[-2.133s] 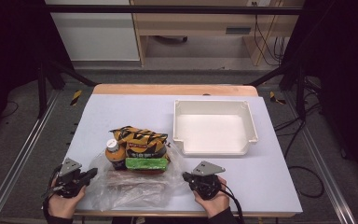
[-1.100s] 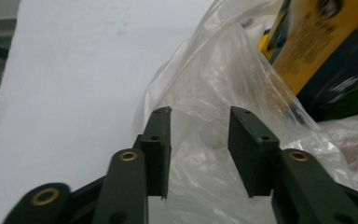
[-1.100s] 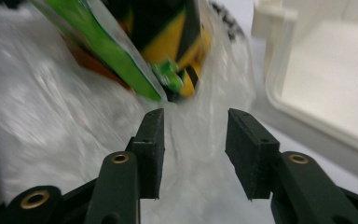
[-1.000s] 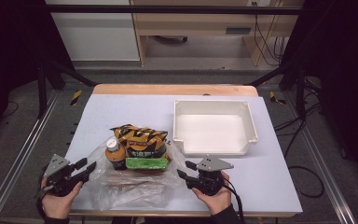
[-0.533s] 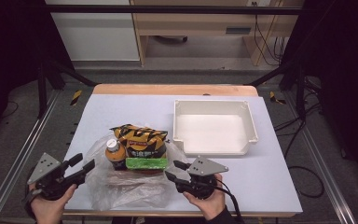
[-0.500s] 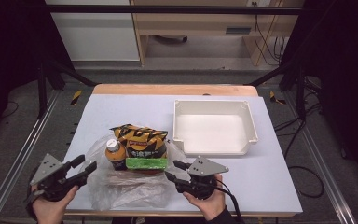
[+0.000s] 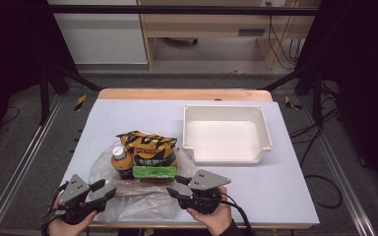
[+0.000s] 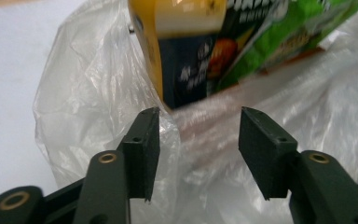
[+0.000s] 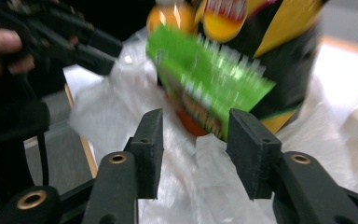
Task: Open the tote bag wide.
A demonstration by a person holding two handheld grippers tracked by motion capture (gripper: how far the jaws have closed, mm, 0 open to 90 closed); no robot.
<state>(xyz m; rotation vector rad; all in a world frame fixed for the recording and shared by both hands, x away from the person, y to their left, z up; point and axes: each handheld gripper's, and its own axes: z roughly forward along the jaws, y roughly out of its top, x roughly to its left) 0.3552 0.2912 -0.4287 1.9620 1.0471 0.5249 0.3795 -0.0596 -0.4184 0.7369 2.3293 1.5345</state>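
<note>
A crumpled clear plastic bag (image 7: pixel 128 196) lies at the table's (image 7: pixel 285 196) six-o'clock edge, snacks and a bottle piled on its far end; bare tabletop stretches toward three o'clock below the white rectangular plastic tray (image 7: pixel 225 133). The left gripper (image 7: pixel 103 189), jaws freshly widened, and the right gripper (image 7: pixel 173 186) flank the bag with jaws parted, film between unpinched.

Green packet (image 9: pixel 205 74) blurred; bottle (image 8: pixel 186 56) cropped by edge

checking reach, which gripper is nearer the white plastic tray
Right. The right gripper sits at the table's near edge just below and left of the white plastic tray; the left gripper is far left, across the clear plastic bag.
</note>
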